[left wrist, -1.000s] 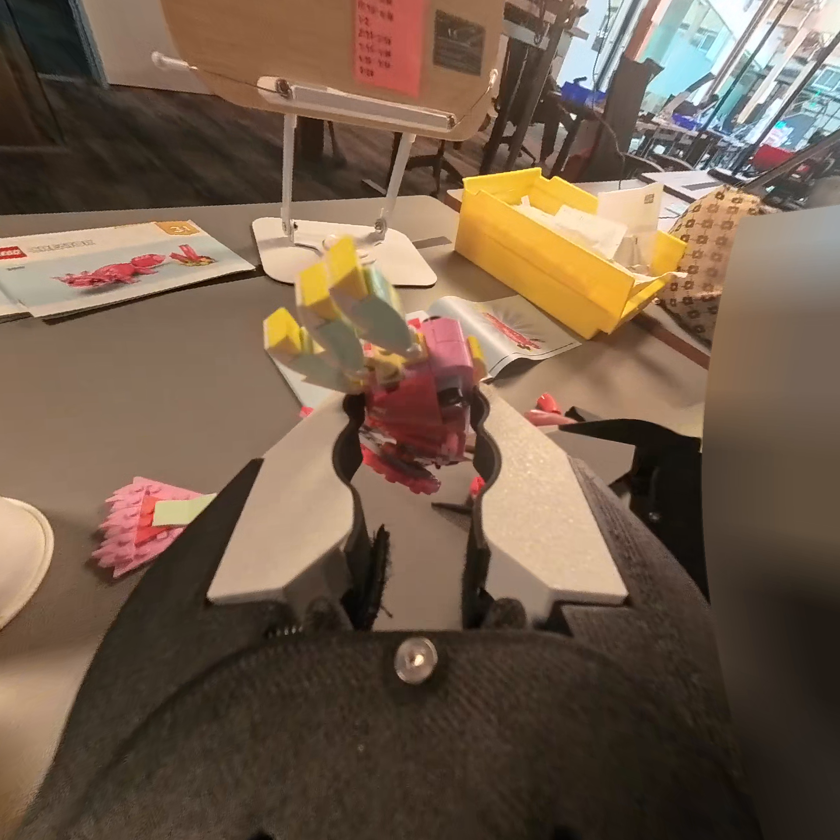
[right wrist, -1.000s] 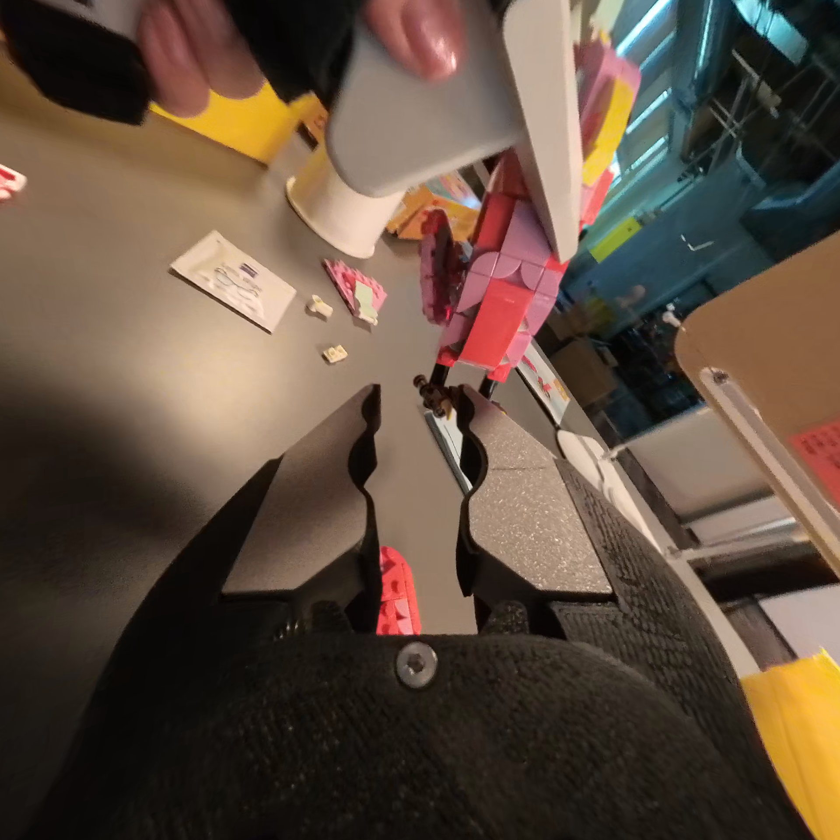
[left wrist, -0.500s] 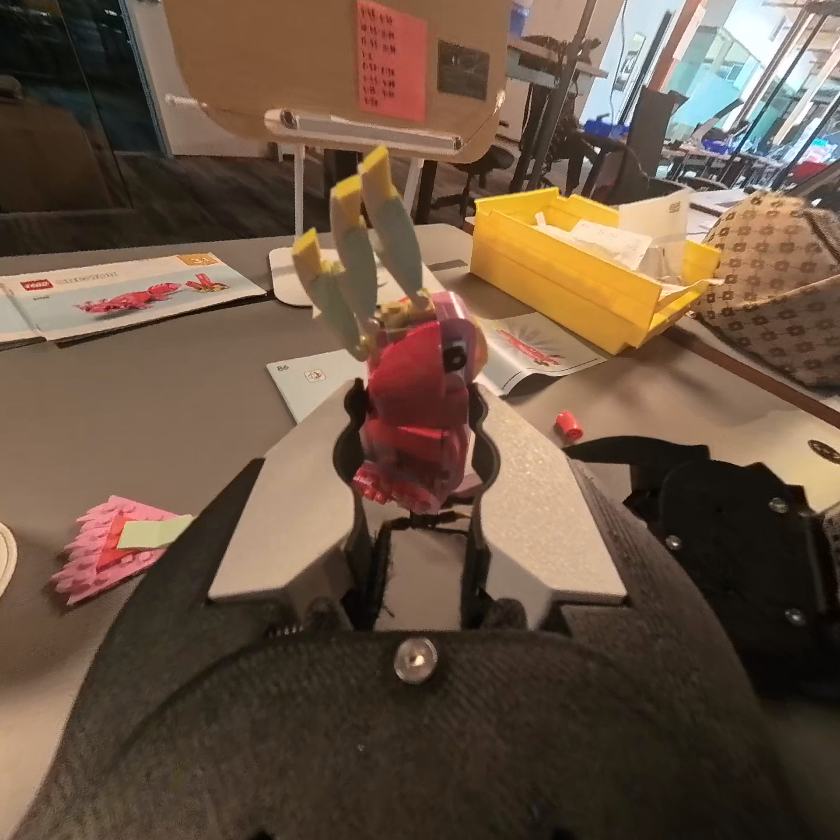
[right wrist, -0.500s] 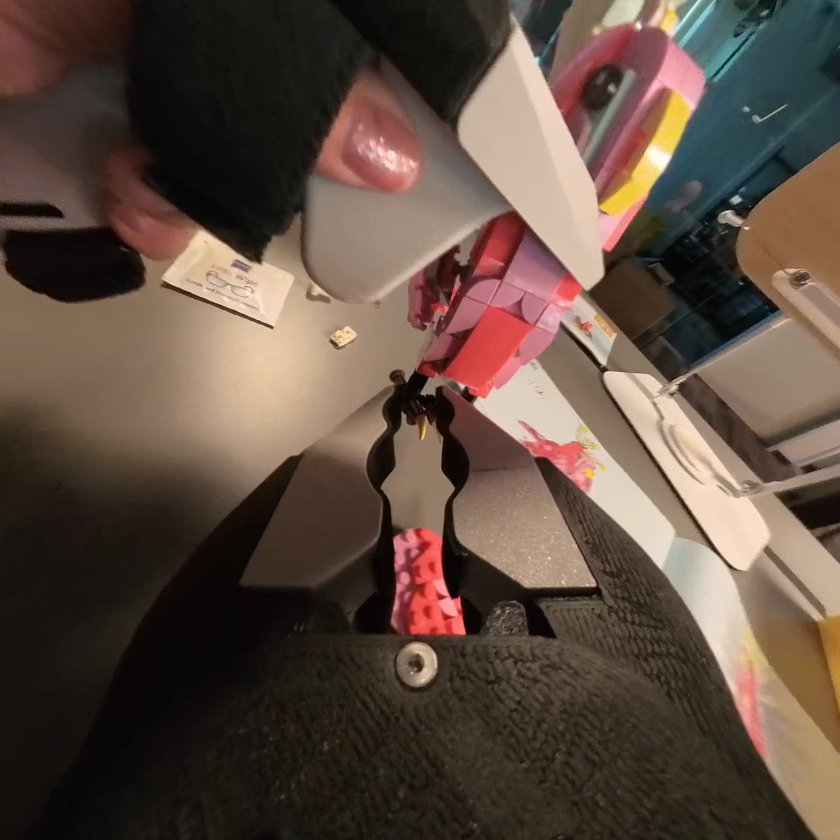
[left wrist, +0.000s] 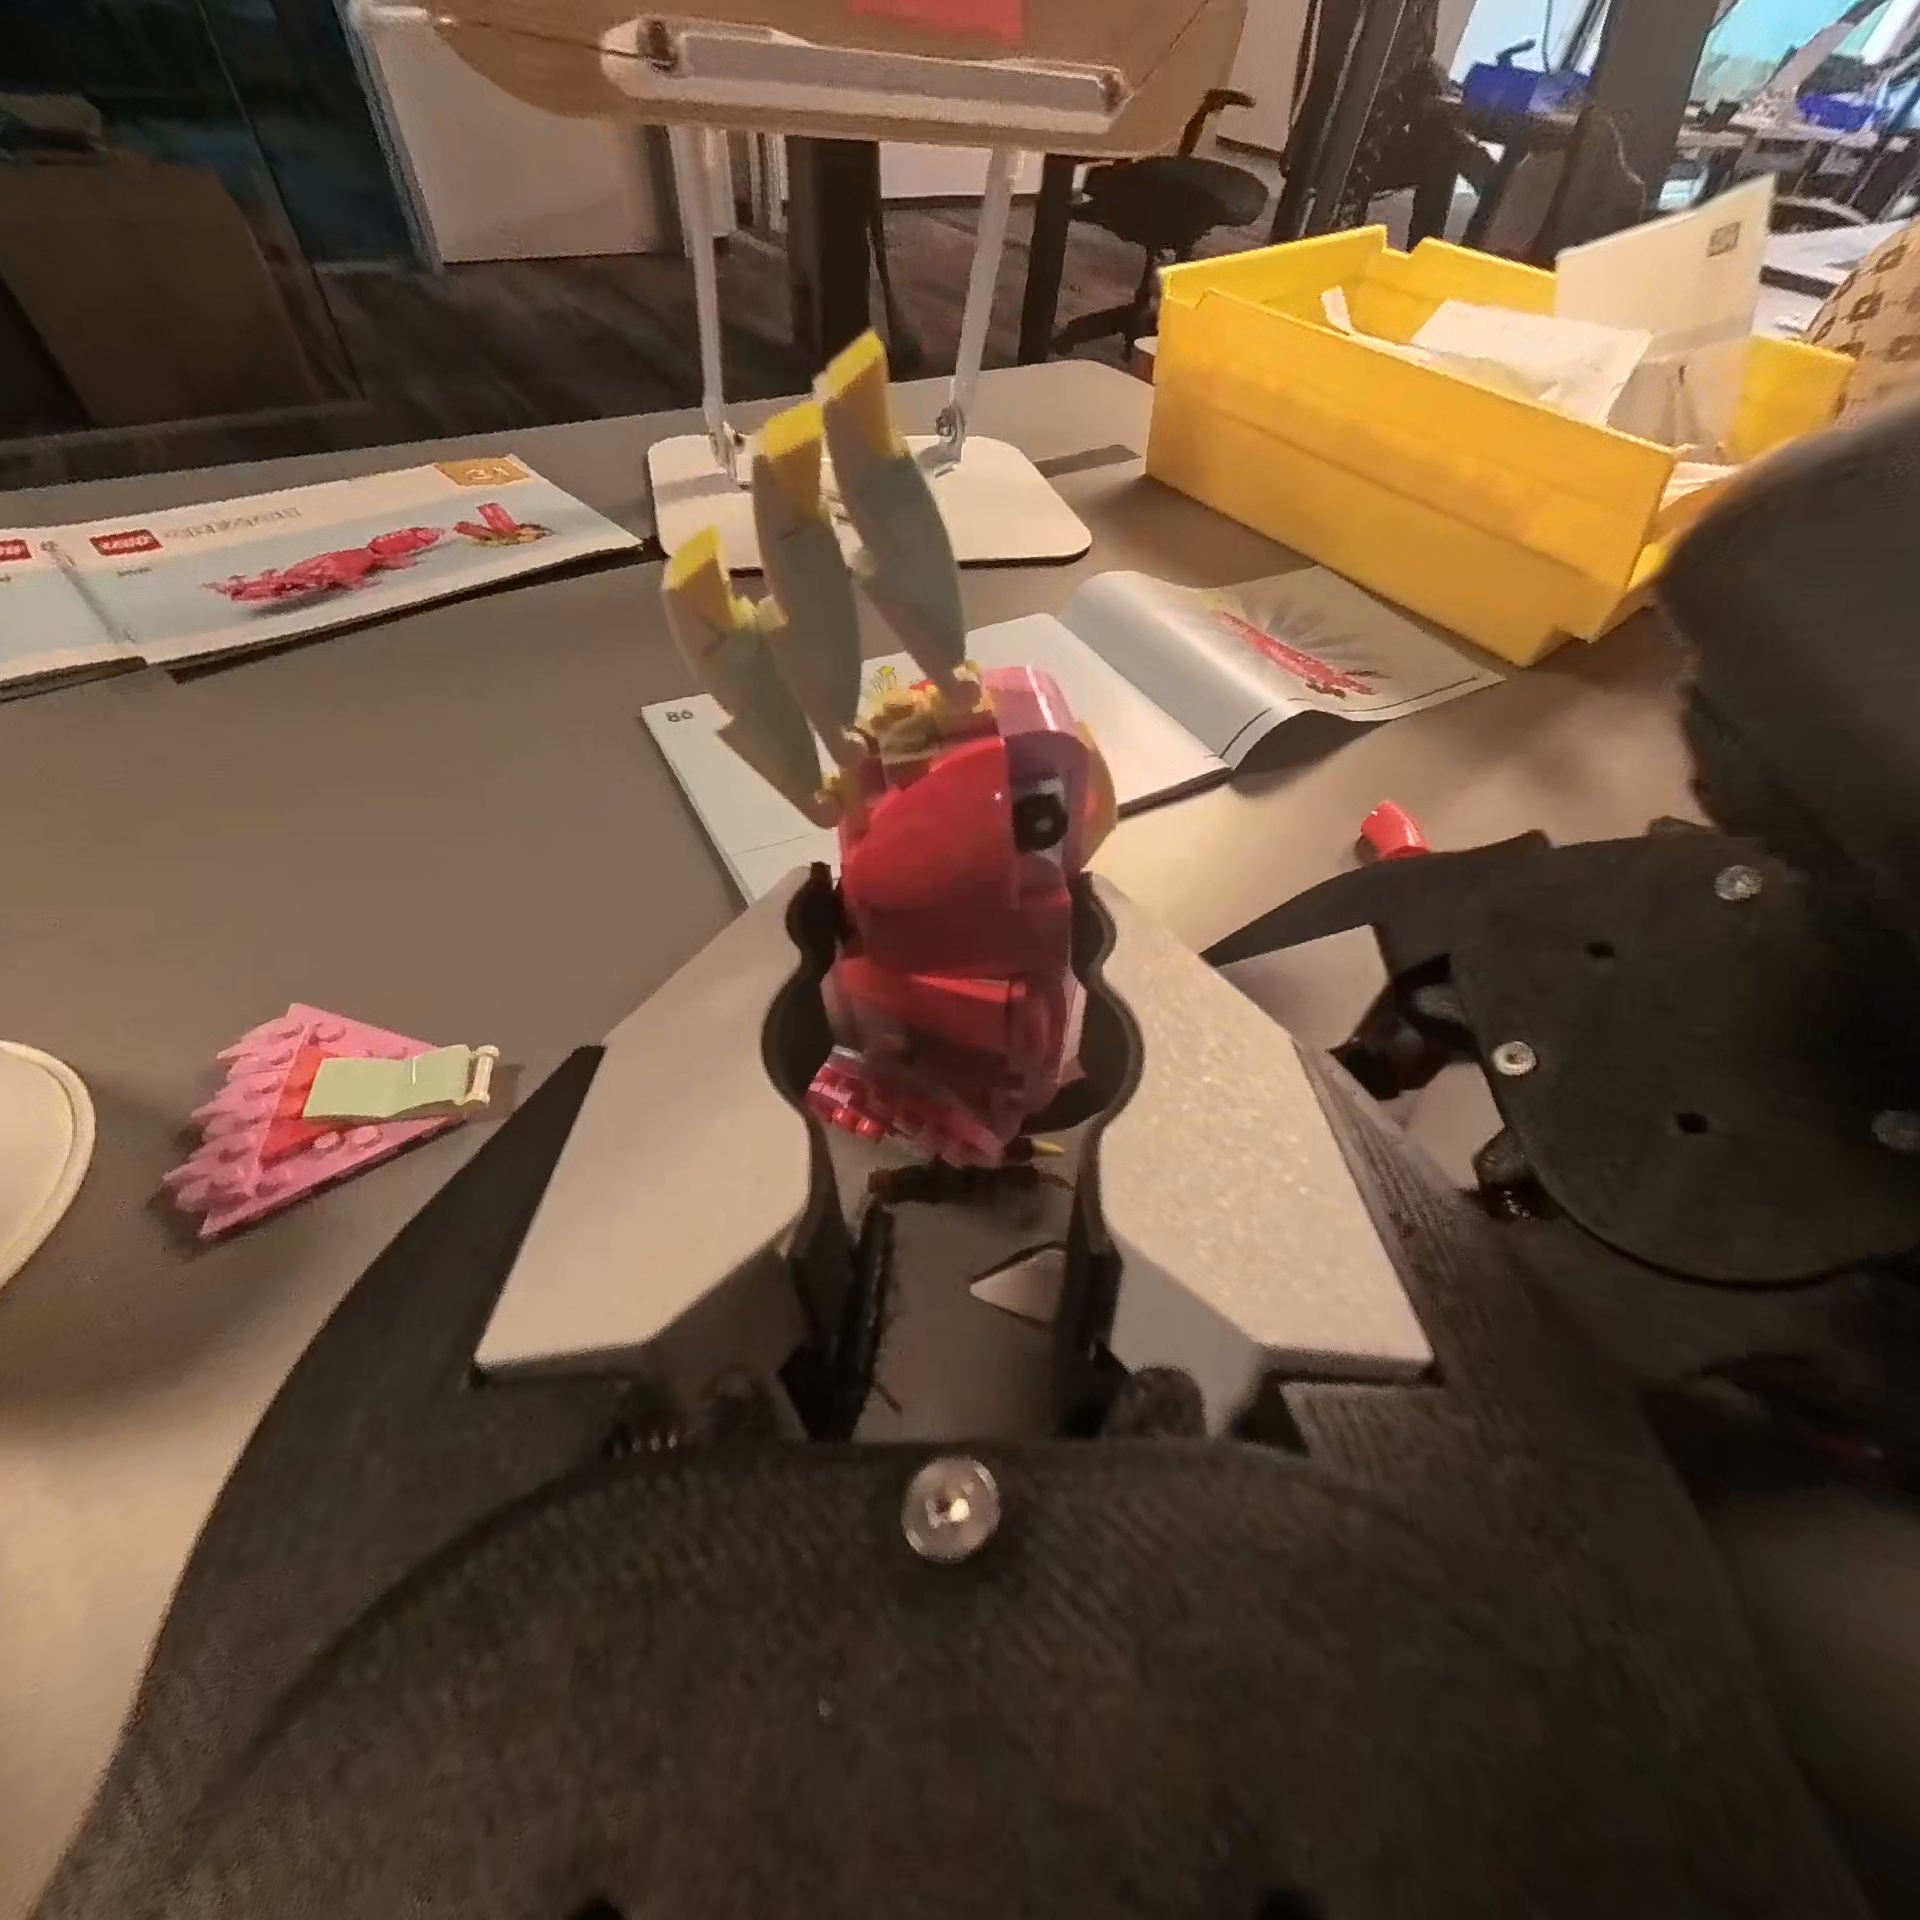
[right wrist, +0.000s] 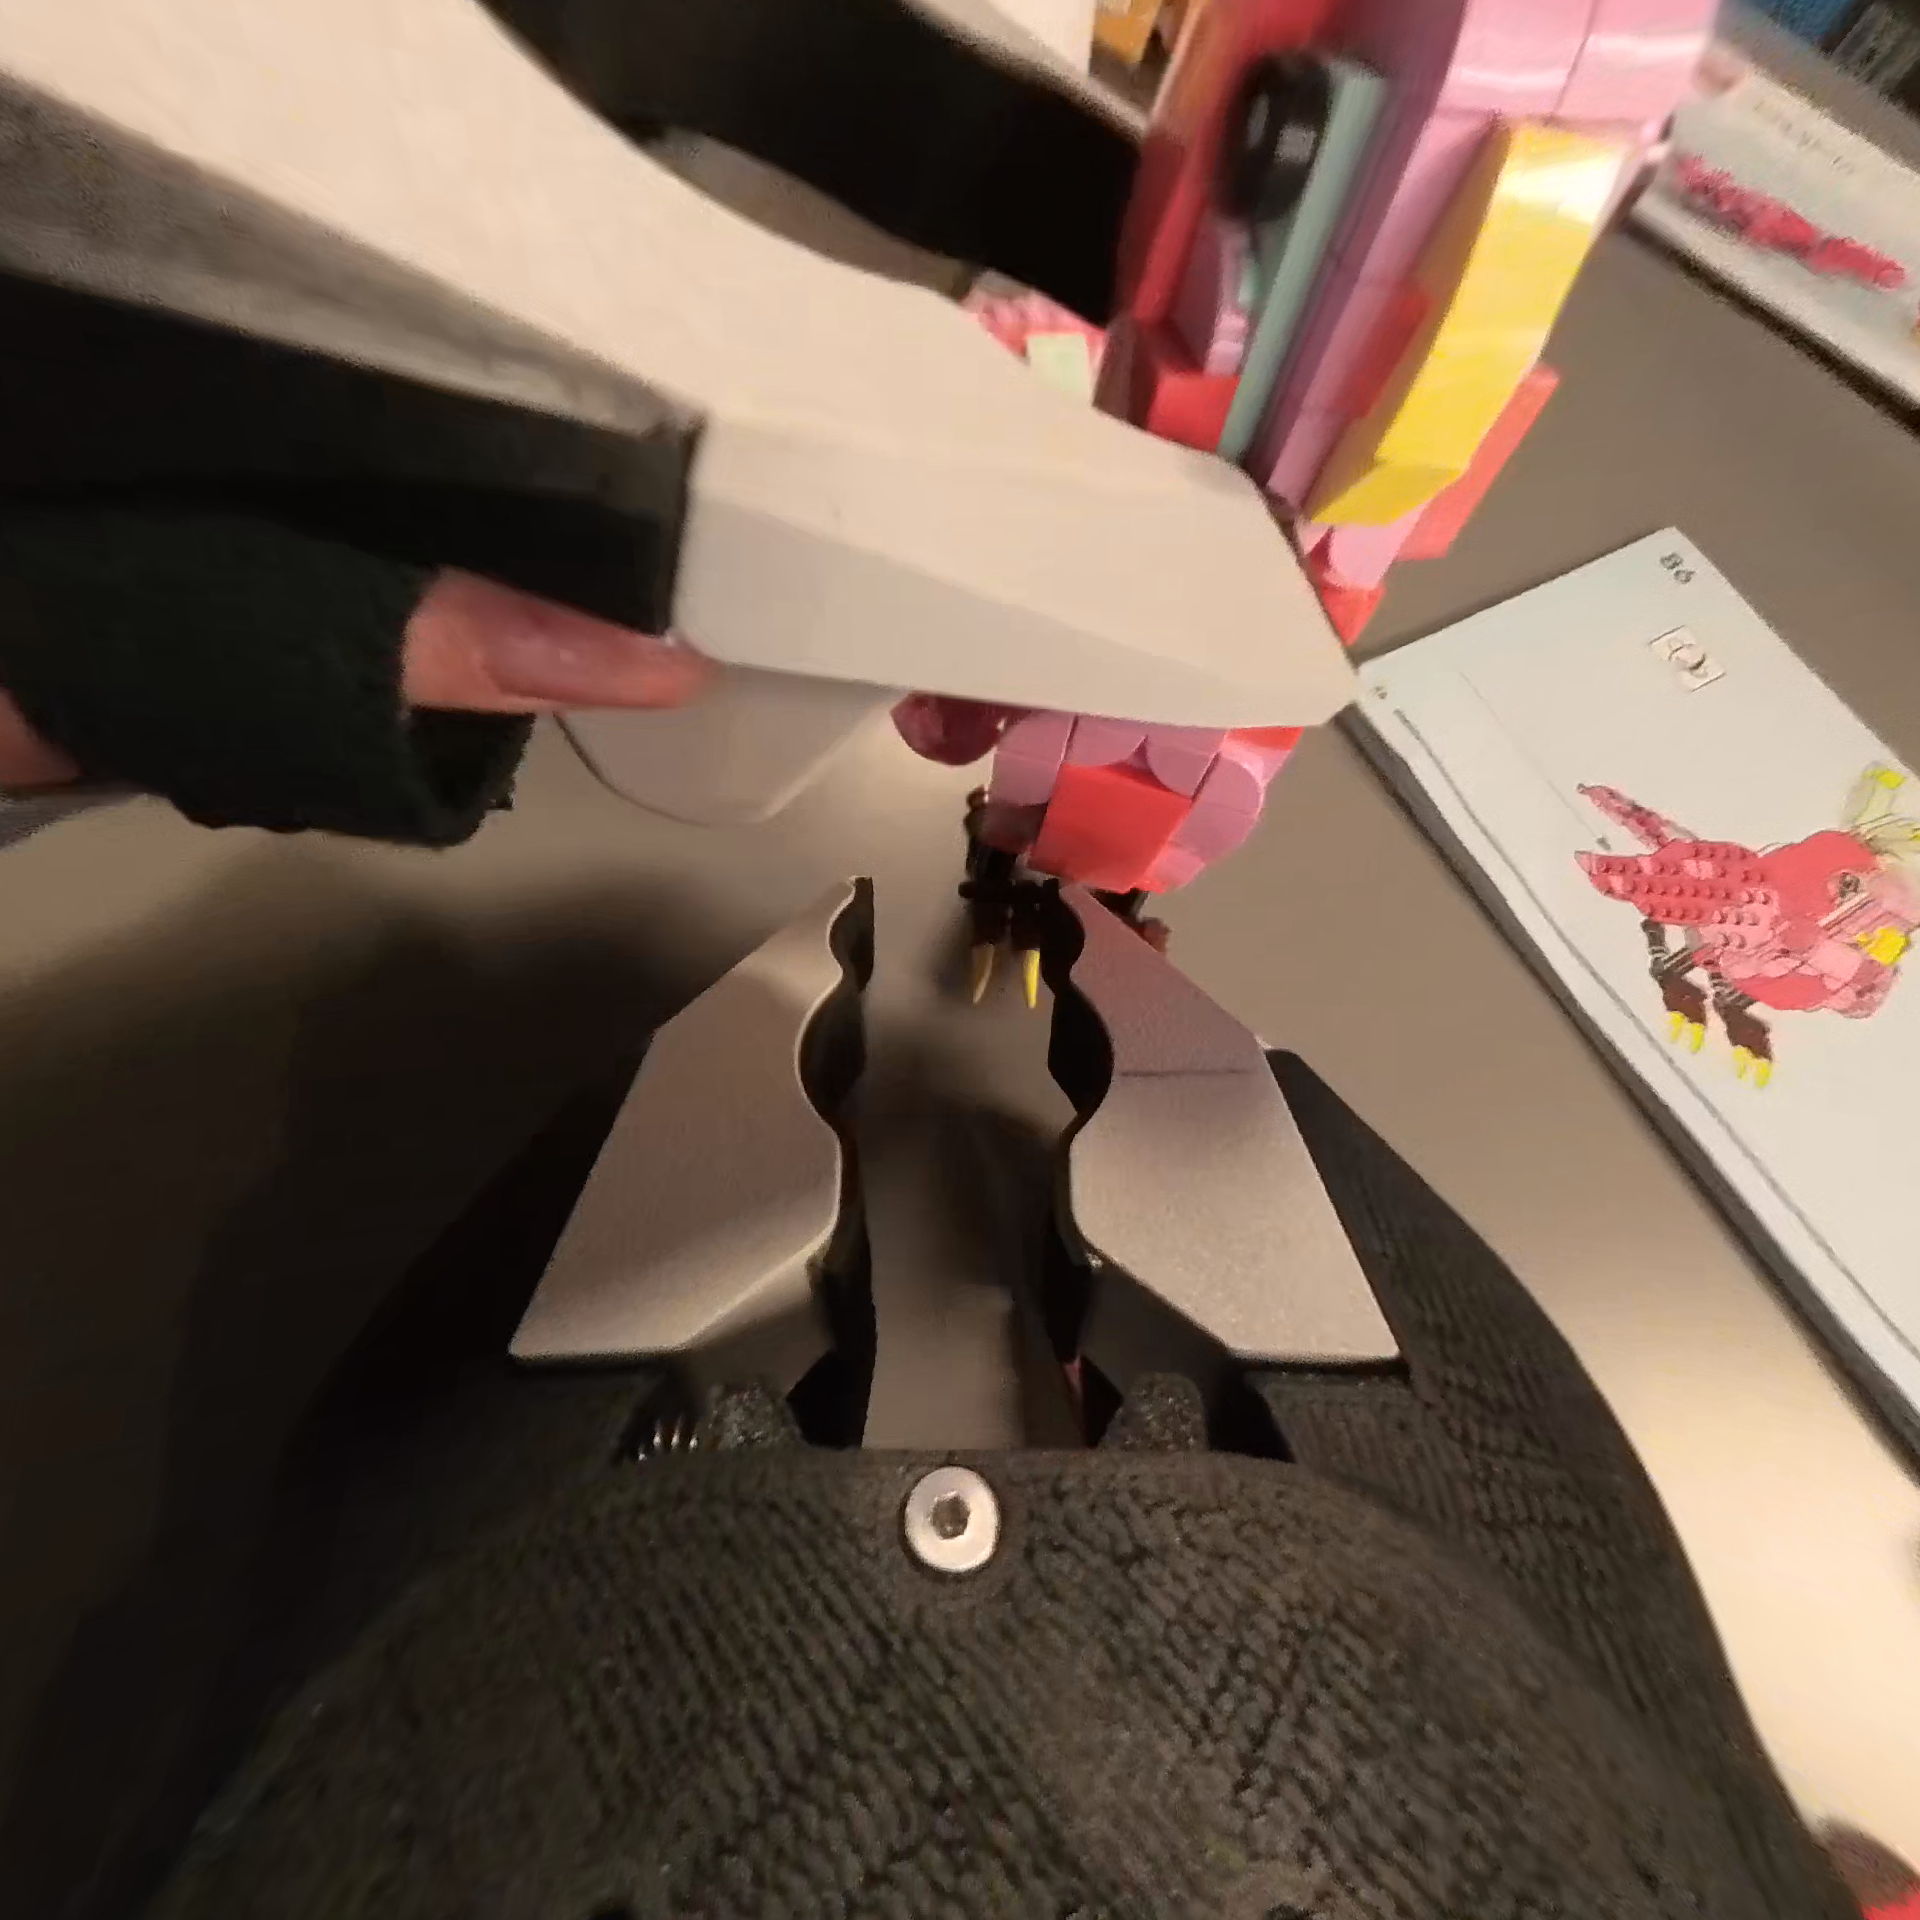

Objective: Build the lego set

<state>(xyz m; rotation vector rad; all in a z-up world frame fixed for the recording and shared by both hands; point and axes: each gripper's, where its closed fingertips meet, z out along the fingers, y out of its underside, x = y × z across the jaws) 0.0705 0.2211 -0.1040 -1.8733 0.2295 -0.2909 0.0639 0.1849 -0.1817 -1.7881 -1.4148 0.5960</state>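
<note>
As your left gripper sees it: your left gripper (left wrist: 951, 899) is clamped on a brick-built toy bird (left wrist: 935, 894), both fingers pressing its red and pink body, held above the table (left wrist: 312, 831).
Bird's look: upright, with a black eye and a tall green, yellow-tipped crest (left wrist: 831, 582); its dark feet hang below.
Around it: a pink wing piece (left wrist: 312, 1101) lies to the left; an open booklet (left wrist: 1226, 665) and a yellow bin (left wrist: 1382, 488) lie beyond.
From your right gripper: your right gripper (right wrist: 961, 904) stands partly open and grips nothing.
Foot: the bird's dark, yellow-clawed foot (right wrist: 1003, 935) sits between the fingertips, close against one finger, clear of the other.
Above: your hand (right wrist: 551, 655) steadies the left gripper's pale finger (right wrist: 935, 540).
</note>
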